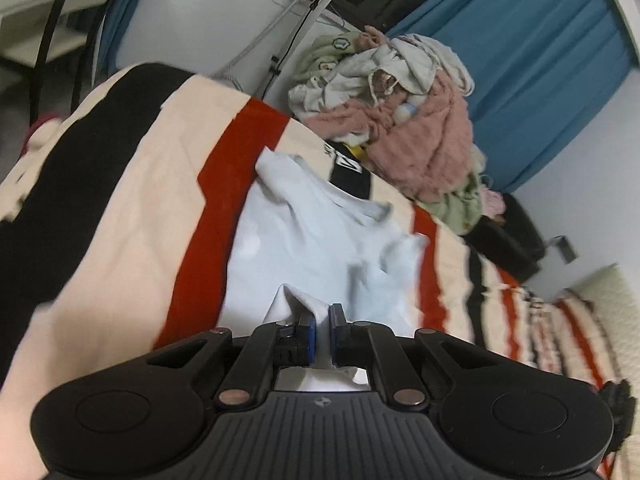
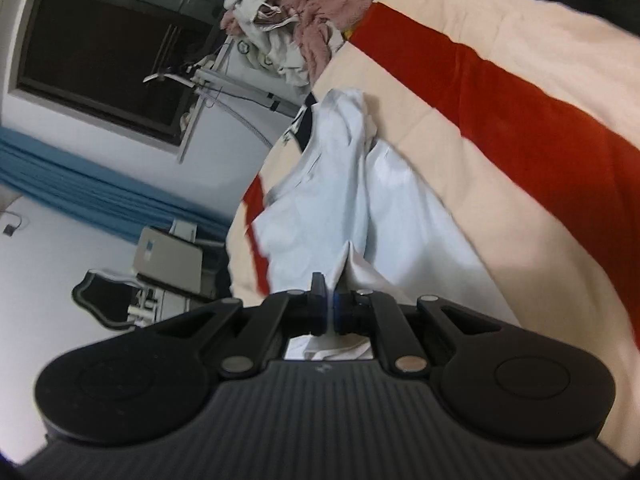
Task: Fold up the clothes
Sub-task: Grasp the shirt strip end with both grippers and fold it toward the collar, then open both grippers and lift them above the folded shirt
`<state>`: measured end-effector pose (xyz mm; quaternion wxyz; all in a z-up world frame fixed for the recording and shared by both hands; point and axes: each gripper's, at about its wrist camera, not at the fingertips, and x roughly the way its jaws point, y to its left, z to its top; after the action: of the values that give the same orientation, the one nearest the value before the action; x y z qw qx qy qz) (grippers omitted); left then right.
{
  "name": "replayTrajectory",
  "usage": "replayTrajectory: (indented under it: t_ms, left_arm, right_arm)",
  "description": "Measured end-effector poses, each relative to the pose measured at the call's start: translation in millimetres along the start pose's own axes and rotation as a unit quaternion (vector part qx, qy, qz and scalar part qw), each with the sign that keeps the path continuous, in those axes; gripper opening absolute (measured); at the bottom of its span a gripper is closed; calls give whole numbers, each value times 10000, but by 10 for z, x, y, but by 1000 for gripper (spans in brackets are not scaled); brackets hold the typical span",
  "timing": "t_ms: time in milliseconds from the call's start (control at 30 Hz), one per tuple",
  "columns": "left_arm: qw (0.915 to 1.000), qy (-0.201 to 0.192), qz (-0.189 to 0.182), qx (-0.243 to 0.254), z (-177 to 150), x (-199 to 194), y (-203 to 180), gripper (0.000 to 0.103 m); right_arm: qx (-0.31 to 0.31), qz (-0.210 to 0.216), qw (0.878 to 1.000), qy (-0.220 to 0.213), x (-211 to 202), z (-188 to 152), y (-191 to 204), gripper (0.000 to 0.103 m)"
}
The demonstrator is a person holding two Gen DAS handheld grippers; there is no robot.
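Note:
A pale blue-white T-shirt (image 1: 320, 240) lies spread on a bed with a cream, red and black striped blanket (image 1: 132, 208). Its neck points toward the far clothes pile. My left gripper (image 1: 320, 320) is shut on a pinched fold of the shirt's near hem. In the right wrist view the same shirt (image 2: 360, 200) runs away from me, and my right gripper (image 2: 329, 300) is shut on another part of its near edge, lifting a small peak of cloth. The blanket (image 2: 500, 100) fills the right of that view.
A heap of unfolded clothes (image 1: 400, 100), pink, white and green, sits at the far end of the bed; it also shows in the right wrist view (image 2: 288, 4). Blue curtains (image 1: 540, 60), a tripod stand (image 1: 296, 20) and a dark window (image 2: 108, 48) lie beyond the bed.

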<state>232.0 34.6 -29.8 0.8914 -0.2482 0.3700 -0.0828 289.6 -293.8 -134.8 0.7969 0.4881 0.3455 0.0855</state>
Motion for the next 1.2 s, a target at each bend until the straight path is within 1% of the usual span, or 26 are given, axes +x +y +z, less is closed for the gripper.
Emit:
replayTrajectory:
  t_ms: [67, 133, 167, 233, 300, 367, 467, 533, 600, 667, 700, 733, 767, 800, 833, 867, 933, 967, 1000, 1033, 1100, 1200]
  left_arm:
    - [9998, -100, 103, 168, 16, 280, 23, 7]
    - [9991, -193, 129, 368, -18, 534, 77, 7]
    - [9985, -208, 177, 483, -41, 664, 90, 7]
    - [9980, -259, 171, 555, -66, 870, 159, 7]
    - [9973, -202, 277, 642, -89, 1056, 230, 7]
    - [9967, -123, 359, 715, -97, 1195, 303, 7]
    - [9978, 1, 304, 592, -94, 1279, 428, 8]
    - [9978, -13, 282, 594, -92, 1278, 449, 8]
    - [9975, -87, 315, 630, -114, 1223, 429, 12]
    - [9958, -198, 448, 779, -145, 1127, 360, 15]
    - [9947, -257, 513, 853, -160, 1074, 324, 18]
    - [9936, -350, 551, 921, -177, 976, 274, 22]
    - [9927, -434, 572, 965, -186, 892, 235, 33]
    - [9920, -514, 549, 1011, -196, 794, 190, 44]
    - [9912, -591, 526, 1059, -206, 696, 145, 48]
    - [9902, -647, 515, 1124, -220, 599, 96, 52]
    - [9871, -783, 519, 1300, -261, 381, -14, 60]
    - [9848, -866, 529, 1408, -291, 275, -70, 65]
    - [9819, -956, 529, 1544, -333, 163, -127, 67]
    - [9782, -1051, 530, 1712, -386, 42, -188, 68]
    - [9713, -1229, 565, 1958, -500, -186, -278, 75]
    - [9646, -1376, 595, 2170, -697, -477, -372, 78]
  right_arm:
    - [-155, -17, 9999, -14, 220, 71, -94, 7]
    - [-373, -57, 9993, -42, 406, 123, -178, 7]
    - [-449, -100, 9989, -36, 494, 147, -221, 7]
    - [-661, -187, 9976, -33, 628, 172, -260, 7]
    - [-835, -289, 9961, -13, 737, 192, -280, 7]
    - [-833, -335, 9959, 64, 823, 207, -308, 8]
    - [-894, -445, 9949, 128, 894, 201, -320, 8]
    - [-950, -483, 9942, 151, 895, 183, -308, 8]
    - [-996, -500, 9936, 172, 881, 170, -292, 9]
    - [-948, -511, 9940, 217, 832, 165, -279, 12]
    - [-923, -516, 9941, 241, 797, 160, -268, 14]
    - [-986, -498, 9935, 257, 742, 144, -239, 28]
    - [-1087, -448, 9928, 238, 679, 125, -203, 49]
    - [-1216, -391, 9917, 155, 590, 90, -153, 59]
    - [-1355, -340, 9902, 69, 499, 53, -101, 71]
    - [-1547, -319, 9874, -32, 403, 5, -30, 74]
    - [-1935, -284, 9804, -235, 210, -92, 113, 74]
    - [-2158, -309, 9754, -330, 109, -154, 190, 74]
    - [-2334, -334, 9709, -412, 30, -203, 252, 74]
    - [-2530, -349, 9655, -498, -57, -262, 321, 74]
    - [-2955, -352, 9523, -671, -232, -394, 453, 74]
    - [-3475, -377, 9322, -943, -478, -594, 603, 74]
